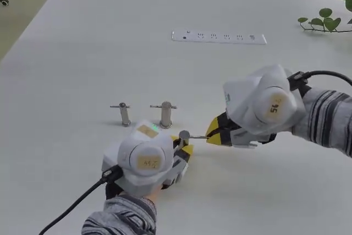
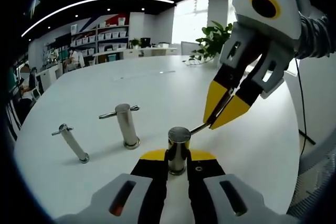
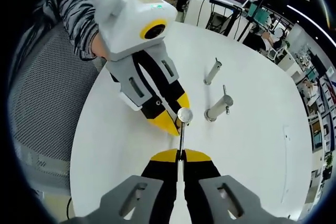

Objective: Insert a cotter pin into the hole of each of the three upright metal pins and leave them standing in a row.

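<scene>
Head view: third metal pin [image 1: 184, 135] standing at right end of row, toward near edge of tabletop [image 1: 82, 53]. Left gripper [image 1: 184, 148] pointing in from near side, right gripper [image 1: 212, 136] from right, both low.
Left gripper view: jaws clamping pin's shank near base; steel looking stiff, smooth, probably tippy.
Right gripper view: jaws pinching cotter pin [image 3: 181, 137] by tail, tip meeting pin under head; thin light wire, probably bending if pushed askew.

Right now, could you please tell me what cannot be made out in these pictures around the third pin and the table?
Head view: the lower shaft and base of the third pin, hidden behind the left tool.
Left gripper view: whether the cotter pin in the right tool has entered the hole; its tip meets the pin's side, hole out of sight.
Head view: the plant, cut off by the right edge; the power strip sockets, too small.
</scene>
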